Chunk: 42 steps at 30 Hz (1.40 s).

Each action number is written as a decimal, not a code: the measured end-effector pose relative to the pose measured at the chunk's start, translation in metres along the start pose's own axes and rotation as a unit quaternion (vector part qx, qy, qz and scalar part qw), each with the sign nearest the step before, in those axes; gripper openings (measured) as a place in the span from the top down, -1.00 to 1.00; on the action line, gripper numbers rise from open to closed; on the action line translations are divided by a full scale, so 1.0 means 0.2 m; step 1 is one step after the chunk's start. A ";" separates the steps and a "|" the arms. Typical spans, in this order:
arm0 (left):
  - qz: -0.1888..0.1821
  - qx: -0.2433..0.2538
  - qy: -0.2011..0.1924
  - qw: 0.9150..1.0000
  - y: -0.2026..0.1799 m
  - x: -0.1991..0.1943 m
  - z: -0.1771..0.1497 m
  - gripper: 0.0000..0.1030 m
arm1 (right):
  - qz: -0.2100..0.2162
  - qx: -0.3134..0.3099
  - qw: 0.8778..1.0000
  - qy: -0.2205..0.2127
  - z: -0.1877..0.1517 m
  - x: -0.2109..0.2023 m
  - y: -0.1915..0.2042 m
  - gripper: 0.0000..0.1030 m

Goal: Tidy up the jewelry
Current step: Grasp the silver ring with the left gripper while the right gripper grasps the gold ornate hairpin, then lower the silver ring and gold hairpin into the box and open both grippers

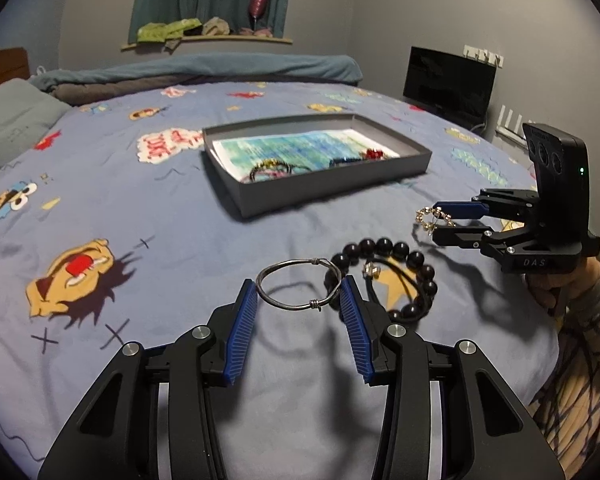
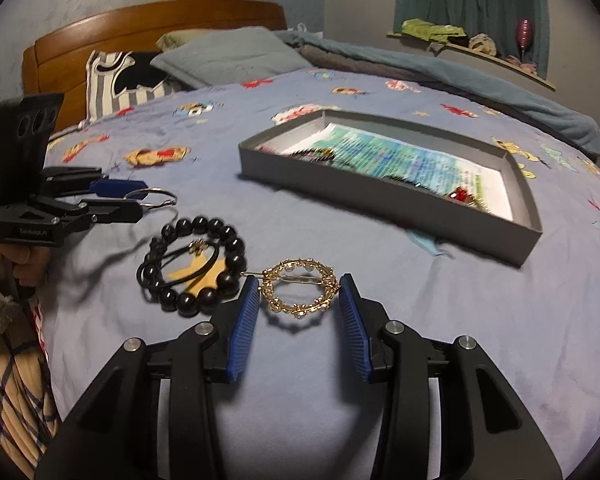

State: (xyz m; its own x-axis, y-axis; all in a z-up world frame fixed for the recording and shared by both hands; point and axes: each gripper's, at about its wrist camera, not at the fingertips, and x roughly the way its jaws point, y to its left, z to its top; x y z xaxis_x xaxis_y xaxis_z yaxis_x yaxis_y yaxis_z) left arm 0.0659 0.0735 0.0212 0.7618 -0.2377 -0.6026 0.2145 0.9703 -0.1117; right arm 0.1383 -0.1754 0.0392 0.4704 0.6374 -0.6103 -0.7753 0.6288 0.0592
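Observation:
My left gripper (image 1: 298,292) has its jaws wide around a silver wire bangle (image 1: 296,284), which spans the gap and touches both pads above the bed. It also shows in the right wrist view (image 2: 138,196) with the bangle (image 2: 156,198). My right gripper (image 2: 298,290) likewise holds a gold ring-shaped hair clip (image 2: 298,290) between its pads; in the left wrist view (image 1: 440,220) the clip (image 1: 434,218) hangs at its tips. A black bead bracelet (image 1: 412,276) with a black cord lies on the sheet. A grey box (image 1: 332,188) holds several pieces of jewelry.
The bed has a blue cartoon-print sheet (image 1: 120,200). Pillows (image 2: 228,56) and a wooden headboard (image 2: 148,24) are at its far end, a folded blanket (image 1: 204,68) along the back. A dark monitor (image 1: 448,80) stands by the wall.

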 end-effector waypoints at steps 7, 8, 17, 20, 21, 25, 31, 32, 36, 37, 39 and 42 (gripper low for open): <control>0.007 -0.007 -0.025 1.000 -0.01 -0.01 0.07 0.14 | -0.006 0.018 1.000 -0.021 0.05 -0.04 -0.05 0.20; 0.006 -0.010 -0.029 1.000 -0.01 -0.01 0.08 0.14 | -0.006 0.020 1.000 -0.022 0.05 -0.04 -0.05 0.20; 0.005 -0.025 -0.057 0.998 -0.05 0.05 0.21 0.14 | -0.014 0.041 0.998 -0.044 0.14 -0.07 -0.13 0.20; 0.005 -0.026 -0.063 0.998 -0.07 0.08 0.26 0.14 | -0.020 0.051 0.997 -0.052 0.17 -0.09 -0.18 0.20; 0.005 -0.027 -0.064 0.998 -0.07 0.10 0.28 0.14 | -0.021 0.054 0.997 -0.054 0.18 -0.09 -0.19 0.20; 0.007 -0.026 -0.066 0.997 -0.08 0.15 0.33 0.14 | -0.031 0.069 0.995 -0.059 0.21 -0.08 -0.27 0.20; 0.016 -0.033 -0.064 0.997 -0.06 0.26 0.39 0.14 | -0.044 0.089 0.993 -0.059 0.24 -0.05 -0.38 0.20; 0.017 -0.035 -0.061 0.997 -0.05 0.29 0.40 0.14 | -0.047 0.092 0.993 -0.059 0.24 -0.05 -0.40 0.20; 0.021 -0.042 -0.057 0.997 -0.02 0.34 0.43 0.14 | -0.052 0.111 0.991 -0.057 0.26 -0.01 -0.48 0.20; 0.022 -0.045 -0.057 0.997 -0.02 0.36 0.44 0.14 | -0.054 0.113 0.991 -0.056 0.26 0.01 -0.49 0.20; 0.024 -0.052 -0.055 0.997 0.01 0.39 0.45 0.14 | -0.056 0.120 0.990 -0.055 0.27 0.03 -0.52 0.20; 0.027 -0.059 -0.051 0.997 0.03 0.44 0.47 0.14 | -0.059 0.125 0.989 -0.051 0.28 0.06 -0.55 0.20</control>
State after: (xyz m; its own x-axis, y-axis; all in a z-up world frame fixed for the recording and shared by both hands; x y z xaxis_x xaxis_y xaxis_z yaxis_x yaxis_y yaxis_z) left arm 0.1919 0.0549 0.0425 0.8300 -0.1815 -0.5275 0.1015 0.9789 -0.1772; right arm 0.2532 -0.2123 0.0690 0.6016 0.5866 -0.5422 -0.5902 0.7838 0.1930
